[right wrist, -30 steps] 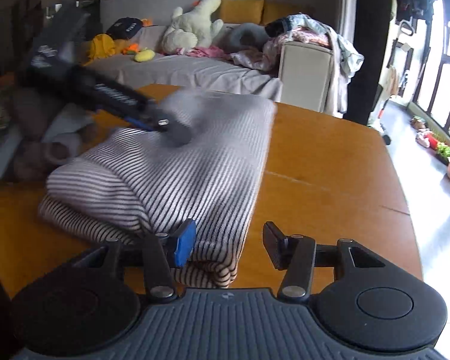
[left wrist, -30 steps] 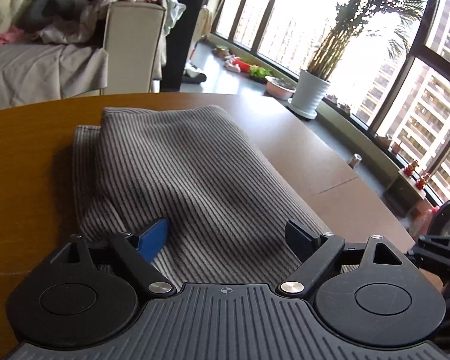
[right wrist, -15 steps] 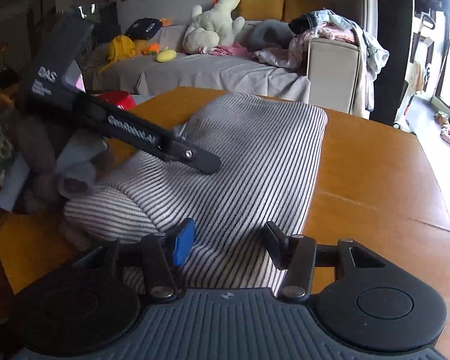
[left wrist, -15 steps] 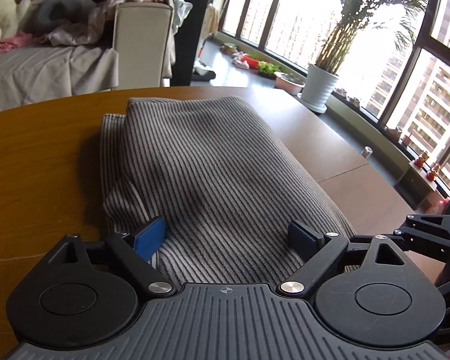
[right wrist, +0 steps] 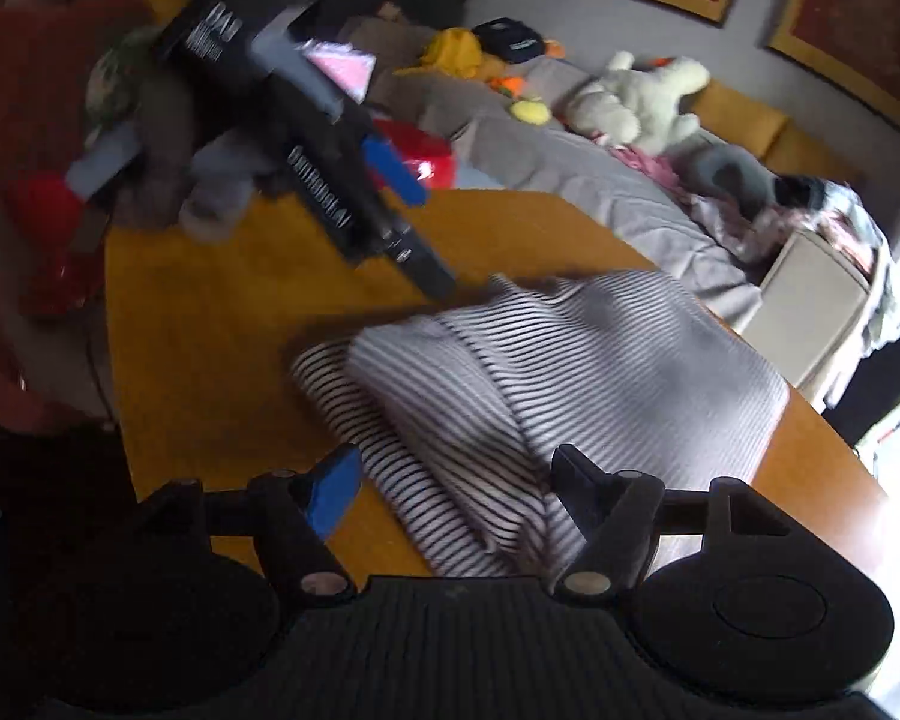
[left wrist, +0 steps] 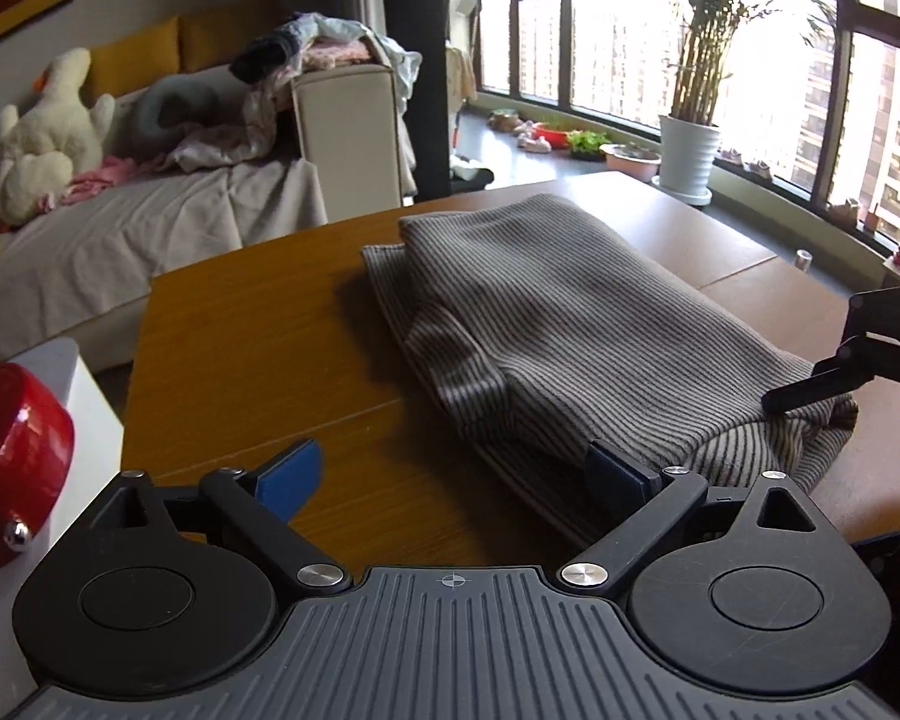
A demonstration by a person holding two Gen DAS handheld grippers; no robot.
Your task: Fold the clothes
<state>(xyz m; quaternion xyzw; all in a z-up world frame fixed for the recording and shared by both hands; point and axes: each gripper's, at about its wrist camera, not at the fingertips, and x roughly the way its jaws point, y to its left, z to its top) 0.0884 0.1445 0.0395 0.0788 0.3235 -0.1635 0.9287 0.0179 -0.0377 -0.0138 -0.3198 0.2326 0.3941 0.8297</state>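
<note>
On the wooden table [left wrist: 252, 360], folded striped garment [left wrist: 570, 324] lies beside both gaping tools.

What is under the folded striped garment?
The striped garment lies directly on the wooden table; its own lower layers show at the edges. Anything tucked between the folds is covered.

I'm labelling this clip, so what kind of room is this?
Most likely a living room in a high-rise flat: a sofa with a plush toy, a potted plant by big windows, and a striped garment on a wooden table.
</note>
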